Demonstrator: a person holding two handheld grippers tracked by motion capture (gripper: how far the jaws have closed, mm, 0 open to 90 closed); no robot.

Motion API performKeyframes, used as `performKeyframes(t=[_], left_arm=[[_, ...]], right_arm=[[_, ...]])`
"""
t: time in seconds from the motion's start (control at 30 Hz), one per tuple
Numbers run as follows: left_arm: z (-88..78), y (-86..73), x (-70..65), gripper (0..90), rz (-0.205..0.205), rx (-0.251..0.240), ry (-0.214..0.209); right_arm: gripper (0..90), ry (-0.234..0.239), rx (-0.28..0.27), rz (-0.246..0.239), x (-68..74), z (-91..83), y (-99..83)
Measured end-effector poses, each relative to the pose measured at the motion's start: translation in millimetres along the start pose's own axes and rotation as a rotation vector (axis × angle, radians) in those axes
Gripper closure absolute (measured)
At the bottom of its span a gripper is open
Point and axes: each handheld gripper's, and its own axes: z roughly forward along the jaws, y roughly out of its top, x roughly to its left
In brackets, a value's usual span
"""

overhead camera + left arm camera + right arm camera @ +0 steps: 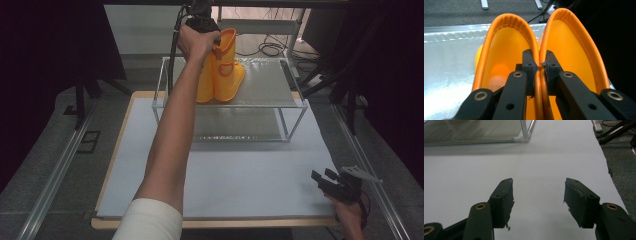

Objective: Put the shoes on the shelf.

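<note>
A pair of orange rubber boots (226,75) stands upright at the left part of the top shelf of a metal-framed rack (272,85). My left gripper (212,36) comes down on their tops from above, held by a hand on an outstretched arm. In the left gripper view the left gripper (539,57) is shut on the two touching inner rims of the boots (506,47), one jaw inside each boot. My right gripper (324,179) rests low at the table's front right, and its jaws (537,192) stand wide open with nothing between them.
The rack has a lower shelf (240,125) and stands at the far half of the white table top (225,180). Its front corner post (525,131) lies ahead of the right gripper. Cables (270,49) and dark stands lie beyond the table.
</note>
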Motion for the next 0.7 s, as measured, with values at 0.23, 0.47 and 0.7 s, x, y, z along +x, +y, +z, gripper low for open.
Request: performKeyframes(t=[0.23,0.47,0.7], left_arm=[[2.7,-0.5,-5.9,68.4,0.051,0.005,-0.023],[-1.6,3.4,-4.5,50.0,0.051,-0.002,-0.054],[-16.1,7.5,-8.1,45.1,0.075,-0.015,-0.067]], right_arm=[[39.6,0.003,0.011,-0.01,2.6,1.4,-0.7],[39.6,0.005,0.018,-0.011,3.7,3.7,-1.5],[39.6,0.006,0.022,-0.013,3.6,4.8,-2.3]])
